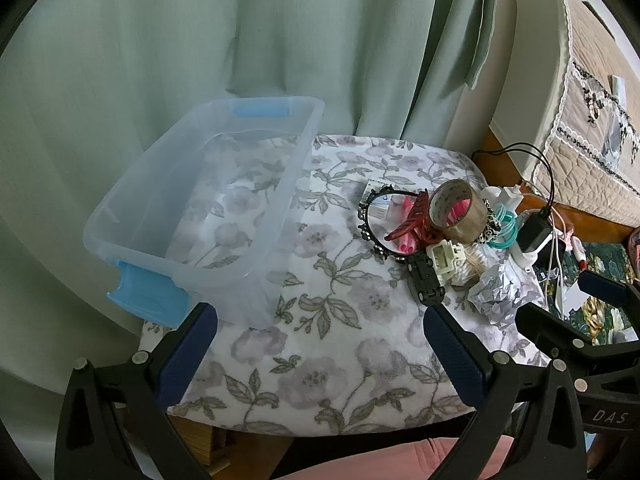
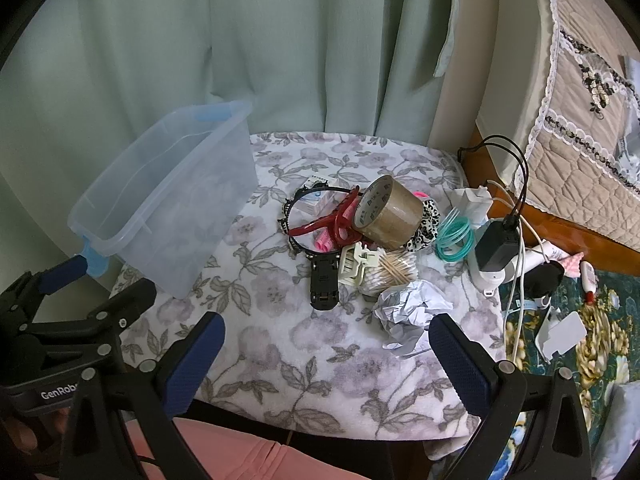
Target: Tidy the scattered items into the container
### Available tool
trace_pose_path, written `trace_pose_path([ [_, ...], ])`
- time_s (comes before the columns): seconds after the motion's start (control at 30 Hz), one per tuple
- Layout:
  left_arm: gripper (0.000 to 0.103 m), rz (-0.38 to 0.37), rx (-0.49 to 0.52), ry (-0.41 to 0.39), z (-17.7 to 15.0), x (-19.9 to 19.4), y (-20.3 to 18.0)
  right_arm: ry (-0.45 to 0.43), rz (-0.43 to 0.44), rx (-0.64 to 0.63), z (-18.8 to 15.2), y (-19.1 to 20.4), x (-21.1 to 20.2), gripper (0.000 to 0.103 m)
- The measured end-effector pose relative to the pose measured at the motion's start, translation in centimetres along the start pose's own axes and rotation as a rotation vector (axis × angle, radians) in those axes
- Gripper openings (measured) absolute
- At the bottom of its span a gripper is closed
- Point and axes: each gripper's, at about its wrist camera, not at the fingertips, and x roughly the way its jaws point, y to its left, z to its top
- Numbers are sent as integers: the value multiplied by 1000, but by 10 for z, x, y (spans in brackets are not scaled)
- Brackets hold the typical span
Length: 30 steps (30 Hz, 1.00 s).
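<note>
Container [image 1: 280, 184] bare, one tape roll [image 2: 390, 213] beside, both claws [image 1: 320, 344] [image 2: 326, 354] wide, unladen

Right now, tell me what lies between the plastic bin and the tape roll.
Bare floral cloth, then the black headband and red hair clip, in the right wrist view.

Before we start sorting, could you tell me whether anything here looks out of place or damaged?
The clear container holds nothing; everything sits heaped to its right. The tape roll lies tipped on the pile, the toy car is upside down, and a crumpled paper lies at the front.
</note>
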Motion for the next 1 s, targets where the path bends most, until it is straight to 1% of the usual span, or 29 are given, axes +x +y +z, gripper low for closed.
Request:
trace_pose_path([
  [1.0, 103, -2, -3, 1, 0, -2, 0, -4, -3, 1, -3, 2, -1, 103],
])
